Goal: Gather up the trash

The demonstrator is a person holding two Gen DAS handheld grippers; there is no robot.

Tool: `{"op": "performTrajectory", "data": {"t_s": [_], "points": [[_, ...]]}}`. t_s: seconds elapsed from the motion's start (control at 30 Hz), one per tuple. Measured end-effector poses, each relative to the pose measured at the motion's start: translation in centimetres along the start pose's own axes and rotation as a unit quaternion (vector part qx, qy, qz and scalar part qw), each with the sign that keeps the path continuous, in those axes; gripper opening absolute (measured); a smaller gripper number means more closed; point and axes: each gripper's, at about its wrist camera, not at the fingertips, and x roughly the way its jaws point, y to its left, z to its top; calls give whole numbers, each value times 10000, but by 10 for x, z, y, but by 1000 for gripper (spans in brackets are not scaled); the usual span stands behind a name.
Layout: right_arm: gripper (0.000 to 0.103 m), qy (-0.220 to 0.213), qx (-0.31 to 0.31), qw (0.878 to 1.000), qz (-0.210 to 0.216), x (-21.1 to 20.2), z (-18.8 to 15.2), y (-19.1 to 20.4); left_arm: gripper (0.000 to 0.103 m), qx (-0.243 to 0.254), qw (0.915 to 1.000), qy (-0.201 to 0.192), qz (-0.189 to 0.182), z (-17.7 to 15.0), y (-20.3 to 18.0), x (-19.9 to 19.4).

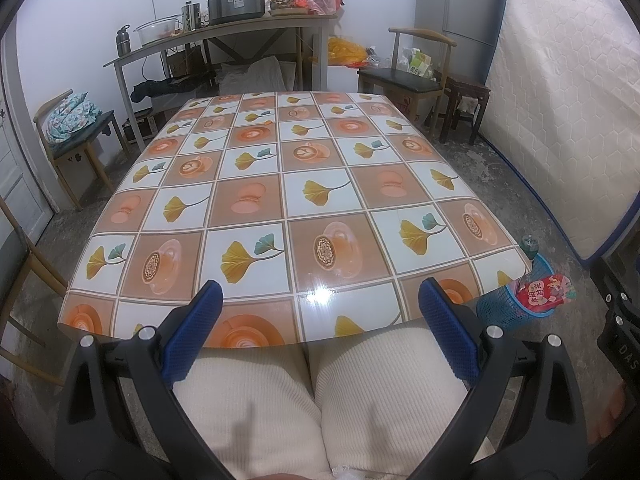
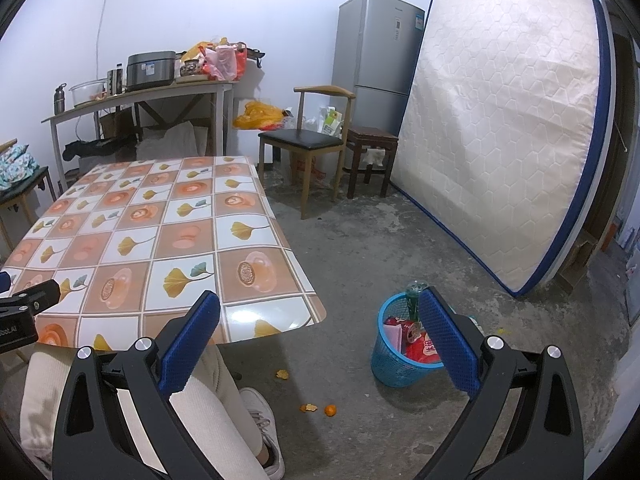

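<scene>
A blue mesh trash basket (image 2: pixel 390 360) stands on the floor right of the table; it also shows in the left wrist view (image 1: pixel 502 308). It holds a red snack wrapper (image 2: pixel 420 346) and a green bottle (image 2: pixel 414 300). Orange peel bits (image 2: pixel 318 409) lie on the floor near my shoe. My left gripper (image 1: pixel 320 300) is open and empty above my lap at the table's near edge. My right gripper (image 2: pixel 320 312) is open and empty, over the floor between the table corner and the basket. The patterned tablecloth table (image 1: pixel 256 184) shows no loose items.
A mattress (image 2: pixel 500 140) leans on the right wall beside a fridge (image 2: pixel 376 64). A chair (image 2: pixel 308 140) and dark stool (image 2: pixel 372 148) stand behind the table. A cluttered side table (image 1: pixel 224 32) is at the back. Another chair (image 1: pixel 76 140) is at left.
</scene>
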Motion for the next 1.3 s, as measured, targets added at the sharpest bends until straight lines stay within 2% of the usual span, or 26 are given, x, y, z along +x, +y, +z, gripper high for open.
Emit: {"op": "performTrajectory", "data": {"t_s": [1.3], "points": [[96,-11,9,10000,-1,0,0,0,94,-8,10000,45,-31,-3,0,3]]}}
